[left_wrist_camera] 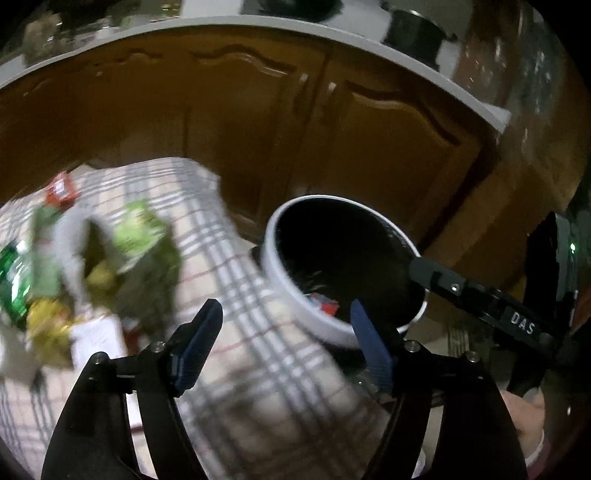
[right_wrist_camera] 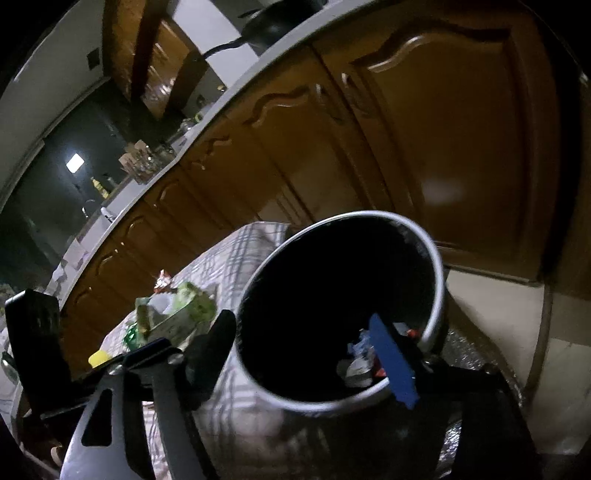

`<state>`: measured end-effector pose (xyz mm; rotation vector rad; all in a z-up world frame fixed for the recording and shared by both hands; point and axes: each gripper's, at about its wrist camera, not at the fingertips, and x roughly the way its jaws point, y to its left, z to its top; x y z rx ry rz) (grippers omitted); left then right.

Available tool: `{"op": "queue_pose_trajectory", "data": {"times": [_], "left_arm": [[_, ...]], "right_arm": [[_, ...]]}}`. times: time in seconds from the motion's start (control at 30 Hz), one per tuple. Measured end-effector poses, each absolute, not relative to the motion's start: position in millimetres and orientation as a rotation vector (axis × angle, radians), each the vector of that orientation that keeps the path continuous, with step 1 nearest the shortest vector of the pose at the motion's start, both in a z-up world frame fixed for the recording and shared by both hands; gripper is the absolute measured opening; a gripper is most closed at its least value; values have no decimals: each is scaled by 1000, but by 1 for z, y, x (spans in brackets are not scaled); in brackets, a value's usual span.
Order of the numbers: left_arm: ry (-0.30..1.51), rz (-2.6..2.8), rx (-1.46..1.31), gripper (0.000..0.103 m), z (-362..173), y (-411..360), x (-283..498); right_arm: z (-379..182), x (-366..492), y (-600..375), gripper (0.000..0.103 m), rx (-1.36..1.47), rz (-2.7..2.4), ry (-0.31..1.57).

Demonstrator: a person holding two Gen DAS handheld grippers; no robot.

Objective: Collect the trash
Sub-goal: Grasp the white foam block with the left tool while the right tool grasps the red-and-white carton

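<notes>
A white trash bin [left_wrist_camera: 291, 288] with a black inside stands at the edge of the checked tablecloth [left_wrist_camera: 236, 266]; red and white scraps [left_wrist_camera: 325, 306] lie in it. It also shows in the right wrist view [right_wrist_camera: 439, 280], holding crumpled wrappers [right_wrist_camera: 360, 363]. A pile of green and yellow wrappers [left_wrist_camera: 122, 254] lies on the cloth to the left, also seen in the right wrist view [right_wrist_camera: 184, 310]. My left gripper [left_wrist_camera: 284, 317] is open and empty beside the bin. My right gripper [right_wrist_camera: 306, 332] is open, its jaws either side of the bin's near rim; it also reaches in from the right in the left wrist view [left_wrist_camera: 480, 295].
Brown wooden cabinet doors [left_wrist_camera: 258, 129] under a white counter edge [left_wrist_camera: 332, 33] stand close behind the table. A red packet [left_wrist_camera: 59, 190] lies at the cloth's far left. A yellow cap [right_wrist_camera: 99, 357] lies near the pile. Floor tiles [right_wrist_camera: 491, 317] show right of the bin.
</notes>
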<state>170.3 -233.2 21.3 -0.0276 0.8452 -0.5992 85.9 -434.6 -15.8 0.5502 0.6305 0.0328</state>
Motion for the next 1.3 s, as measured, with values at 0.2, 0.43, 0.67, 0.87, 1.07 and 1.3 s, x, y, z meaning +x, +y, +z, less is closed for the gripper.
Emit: {"op": "queue_pose_trajectory", "data": {"times": [0.2, 0.43, 0.67, 0.87, 1.07, 1.3], "left_arm": [[820, -505, -69, 74, 21, -175, 153], [815, -400, -118, 74, 15, -114, 143], [825, -284, -200, 74, 8, -56, 142], [859, -183, -255, 74, 2, -24, 154], [896, -137, -241, 74, -2, -17, 174], [957, -92, -219, 74, -14, -13, 208]], "right_arm": [[-12, 76, -389, 86, 516, 62, 618], [-13, 74, -339, 88, 466, 126, 634], [-17, 76, -296, 88, 411, 191, 664], [-21, 80, -261, 88, 354, 249, 691], [-24, 89, -230, 88, 290, 297, 716], [-31, 112, -200, 87, 209, 314, 758]]}}
